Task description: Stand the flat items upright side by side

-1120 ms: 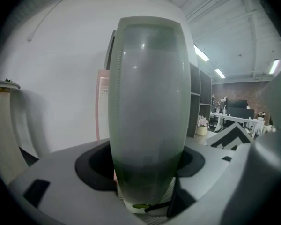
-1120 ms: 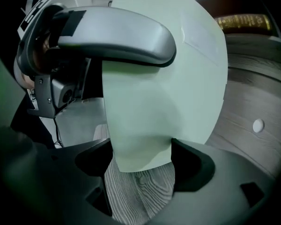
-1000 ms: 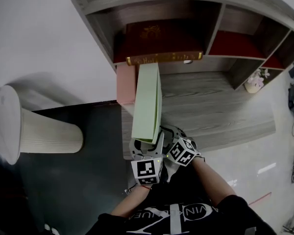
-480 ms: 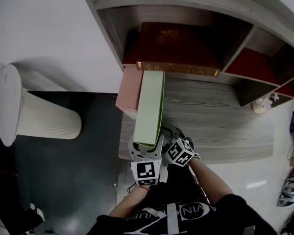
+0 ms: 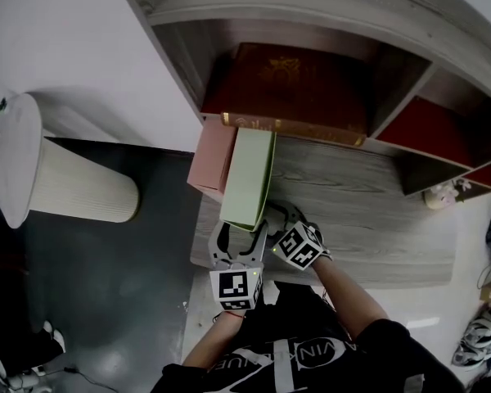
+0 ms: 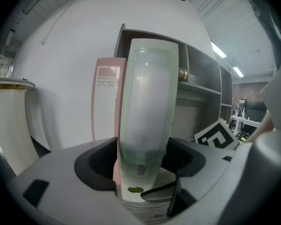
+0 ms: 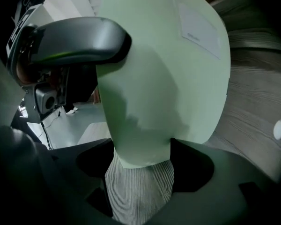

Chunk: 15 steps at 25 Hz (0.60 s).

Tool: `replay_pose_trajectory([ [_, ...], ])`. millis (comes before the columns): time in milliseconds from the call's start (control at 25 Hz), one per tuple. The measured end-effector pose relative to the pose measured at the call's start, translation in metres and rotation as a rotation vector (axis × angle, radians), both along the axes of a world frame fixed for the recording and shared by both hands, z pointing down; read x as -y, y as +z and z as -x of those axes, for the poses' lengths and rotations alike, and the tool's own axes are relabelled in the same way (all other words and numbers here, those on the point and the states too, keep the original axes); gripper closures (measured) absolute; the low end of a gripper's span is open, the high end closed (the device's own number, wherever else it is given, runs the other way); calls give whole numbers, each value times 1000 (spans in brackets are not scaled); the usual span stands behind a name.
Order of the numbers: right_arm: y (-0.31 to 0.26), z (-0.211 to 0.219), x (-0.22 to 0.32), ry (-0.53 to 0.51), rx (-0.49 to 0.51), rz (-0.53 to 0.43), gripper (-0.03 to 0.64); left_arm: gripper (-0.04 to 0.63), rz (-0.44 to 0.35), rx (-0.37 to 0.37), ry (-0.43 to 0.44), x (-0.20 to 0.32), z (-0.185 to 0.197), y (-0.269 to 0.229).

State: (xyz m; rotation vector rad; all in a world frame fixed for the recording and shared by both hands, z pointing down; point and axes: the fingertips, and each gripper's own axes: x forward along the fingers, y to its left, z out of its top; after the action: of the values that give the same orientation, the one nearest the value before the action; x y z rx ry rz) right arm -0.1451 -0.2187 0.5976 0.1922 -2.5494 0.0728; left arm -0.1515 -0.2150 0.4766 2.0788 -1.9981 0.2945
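Note:
A pale green file box (image 5: 250, 178) stands on its narrow edge on the grey wooden desk (image 5: 368, 219), right beside a pink file box (image 5: 211, 158). My left gripper (image 5: 239, 234) is shut on the green box's near spine (image 6: 147, 111); the pink box (image 6: 105, 102) shows just left of it. My right gripper (image 5: 282, 223) comes in from the right. Its jaws are closing on the green box's lower corner (image 7: 168, 78), which fills the gap between them. A dark red book (image 5: 295, 88) lies flat in the shelf compartment behind.
A grey shelf unit (image 5: 393, 64) with several compartments rises at the desk's back. A white ribbed cylinder (image 5: 57, 187) stands on the dark floor to the left. A small pale figure (image 5: 440, 195) sits at the desk's right end. Shoes lie at the far right.
The green box has moved back toward the shelf and down beside the pink box, with both grippers still on its near end. The head view has shifted slightly.

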Motion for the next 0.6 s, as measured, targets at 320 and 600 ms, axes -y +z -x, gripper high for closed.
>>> replay_pose_trajectory([
  [320,1,1,17,-8,9,10,233,273,-5,-5,-47,-4,8,-1],
  [600,4,3,37,11,10,15,235,273,26,-18,-77,-22,14,9],
])
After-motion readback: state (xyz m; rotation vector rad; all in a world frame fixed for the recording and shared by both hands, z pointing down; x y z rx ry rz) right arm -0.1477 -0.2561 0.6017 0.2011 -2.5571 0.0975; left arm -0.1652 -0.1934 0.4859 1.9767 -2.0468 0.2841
